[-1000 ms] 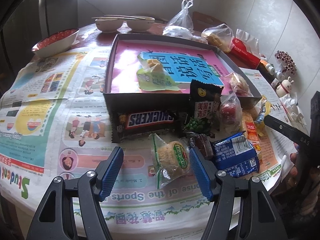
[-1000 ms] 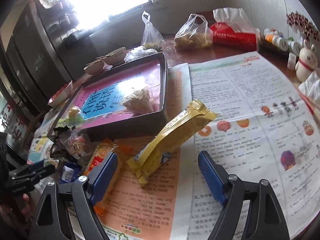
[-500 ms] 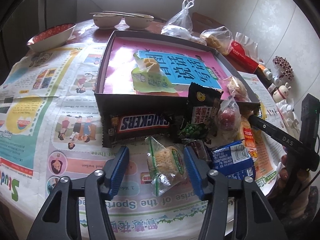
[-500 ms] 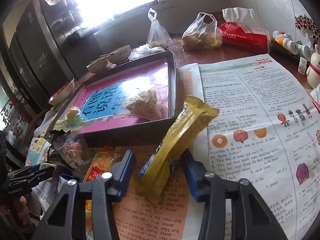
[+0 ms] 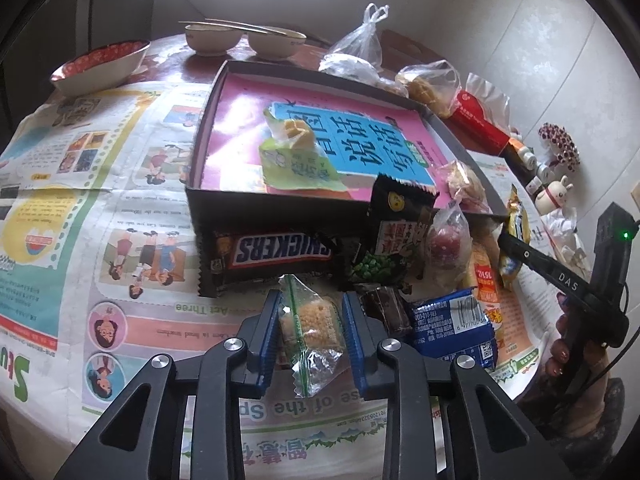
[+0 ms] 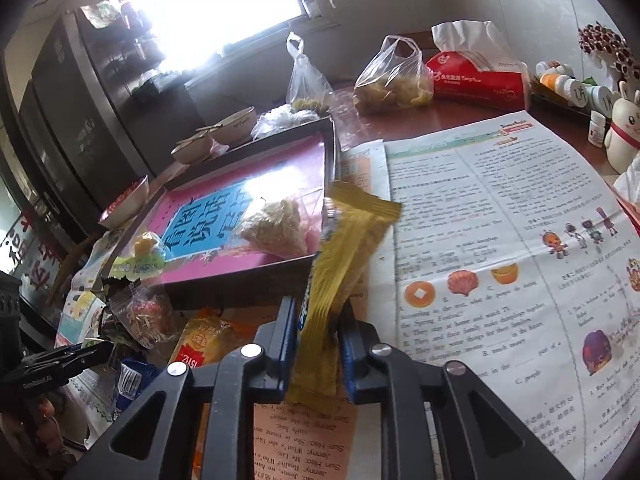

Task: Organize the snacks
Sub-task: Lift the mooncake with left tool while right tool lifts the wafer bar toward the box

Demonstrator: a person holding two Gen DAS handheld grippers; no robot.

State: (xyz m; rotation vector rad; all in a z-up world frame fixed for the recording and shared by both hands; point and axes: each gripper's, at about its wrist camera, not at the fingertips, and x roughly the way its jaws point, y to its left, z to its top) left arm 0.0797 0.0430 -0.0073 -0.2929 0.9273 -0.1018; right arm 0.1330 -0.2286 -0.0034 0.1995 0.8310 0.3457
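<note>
The clear-wrapped rice cake [image 5: 310, 326] sits on the near desk [image 5: 132, 184], pinched by the left claw [image 5: 311, 336]; the right claw [image 6: 318, 344] grips the yellow bar [image 6: 340, 276], tilted toward the box [image 6: 224, 292]. Both picks look done; next, I judge, comes lifting each over the box wall and releasing inside

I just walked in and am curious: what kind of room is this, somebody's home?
Most likely a home dining table near a kitchen. Bowls with chopsticks laid across them stand at the far edge, a tissue pack and pill bottles sit by the wall, and newspaper covers the tabletop under the snacks.
</note>
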